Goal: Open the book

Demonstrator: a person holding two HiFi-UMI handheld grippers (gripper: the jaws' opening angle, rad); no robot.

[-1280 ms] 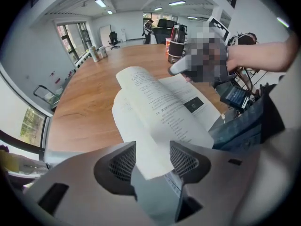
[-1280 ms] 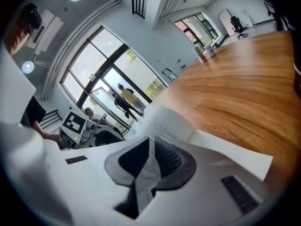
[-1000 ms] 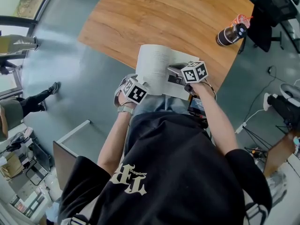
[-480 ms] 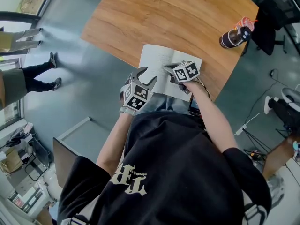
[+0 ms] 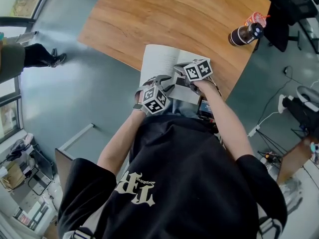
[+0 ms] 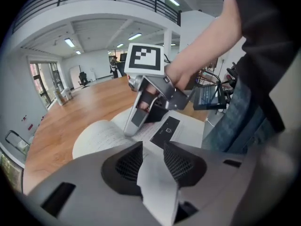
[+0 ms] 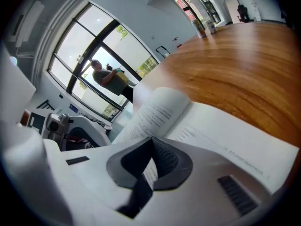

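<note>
An open book (image 5: 158, 59) with white printed pages lies at the near edge of the wooden table (image 5: 174, 14). My left gripper (image 5: 164, 82) is at the book's near left edge. Its jaws have just been closing, and a white page (image 6: 157, 182) sits in the gap between the pads, which still stand apart (image 6: 153, 161). My right gripper (image 5: 177, 74) rests on the book just right of the left one. In the right gripper view it is shut (image 7: 151, 166) on a printed page (image 7: 162, 112) that curls up from the book. The left gripper view shows it tip-down on the page (image 6: 134, 124).
A dark bottle (image 5: 244, 34) with a red-and-white wrapper stands at the table's far right edge. A phone (image 5: 205, 108) lies on the person's lap below the book. Someone stands on the grey floor at the far left (image 5: 30, 56). Cables and chairs fill the right side.
The left gripper has moved right from beside the book onto its near left edge, and its jaws have narrowed. The right gripper has sunk a little and shut on the page.
</note>
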